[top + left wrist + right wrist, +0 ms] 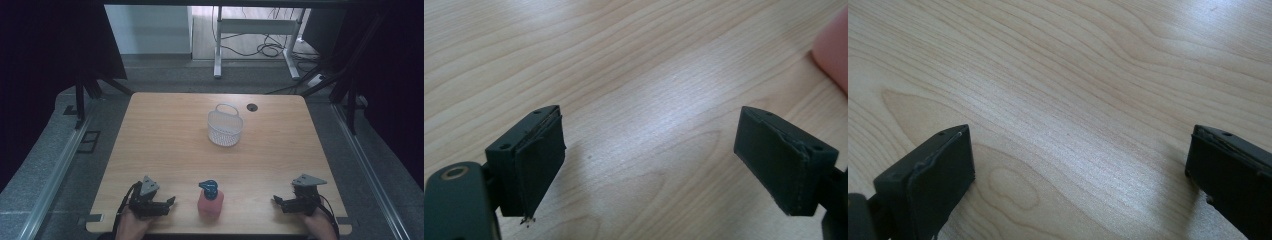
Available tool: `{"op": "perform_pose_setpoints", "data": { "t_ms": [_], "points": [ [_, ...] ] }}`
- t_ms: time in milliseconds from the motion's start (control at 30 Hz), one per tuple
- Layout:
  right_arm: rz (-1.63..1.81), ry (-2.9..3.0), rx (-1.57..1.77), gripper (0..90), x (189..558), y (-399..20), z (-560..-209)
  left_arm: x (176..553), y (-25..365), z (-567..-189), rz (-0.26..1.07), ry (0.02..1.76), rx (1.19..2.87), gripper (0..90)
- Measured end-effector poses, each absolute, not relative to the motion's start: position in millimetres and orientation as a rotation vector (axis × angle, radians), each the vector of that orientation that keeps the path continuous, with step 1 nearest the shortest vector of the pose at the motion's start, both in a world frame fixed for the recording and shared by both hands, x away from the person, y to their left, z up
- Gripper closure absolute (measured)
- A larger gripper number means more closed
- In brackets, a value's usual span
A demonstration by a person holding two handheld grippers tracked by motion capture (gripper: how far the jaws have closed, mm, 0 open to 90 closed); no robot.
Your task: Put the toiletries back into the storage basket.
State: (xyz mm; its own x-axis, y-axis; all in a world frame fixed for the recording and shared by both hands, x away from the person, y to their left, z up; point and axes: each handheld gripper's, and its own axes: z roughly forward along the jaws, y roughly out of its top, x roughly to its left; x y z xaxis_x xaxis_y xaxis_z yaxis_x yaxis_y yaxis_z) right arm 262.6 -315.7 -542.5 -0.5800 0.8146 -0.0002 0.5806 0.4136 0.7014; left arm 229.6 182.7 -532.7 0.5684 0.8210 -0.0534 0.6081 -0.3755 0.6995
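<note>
Both grippers, left and right: jaws wide, holding nothing.

We see a pale wooden bench with a round cable hole near its far edge, standing on grey carpet. Beyond it stands a white desk frame with dark cables looped on the floor. Black curtains darken both sides, and metal rails run alongside.

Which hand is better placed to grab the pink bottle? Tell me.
Left, probably. The left gripper sits closer to the pink bottle, its open fingers point toward it, and the bottle edges into its view. The right gripper lies farther off.
</note>
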Motion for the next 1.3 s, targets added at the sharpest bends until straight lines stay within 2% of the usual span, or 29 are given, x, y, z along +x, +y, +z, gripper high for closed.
{"op": "perform_pose_setpoints", "data": {
  "t_ms": [600,967,1300],
  "points": [
    [0.955,2.332,1.202,0.0,262.8,-315.6,-542.5,222.6,170.1,-519.0,0.366,1.046,2.122,16.5],
    [0.955,2.332,1.203,0.0,262.8,-315.5,-542.5,217.9,163.7,-509.6,0.391,0.985,2.129,17.4],
    [0.955,2.332,1.203,0.0,262.8,-315.5,-542.5,209.8,153.6,-493.0,0.344,0.899,2.104,17.5]
  ]
}}
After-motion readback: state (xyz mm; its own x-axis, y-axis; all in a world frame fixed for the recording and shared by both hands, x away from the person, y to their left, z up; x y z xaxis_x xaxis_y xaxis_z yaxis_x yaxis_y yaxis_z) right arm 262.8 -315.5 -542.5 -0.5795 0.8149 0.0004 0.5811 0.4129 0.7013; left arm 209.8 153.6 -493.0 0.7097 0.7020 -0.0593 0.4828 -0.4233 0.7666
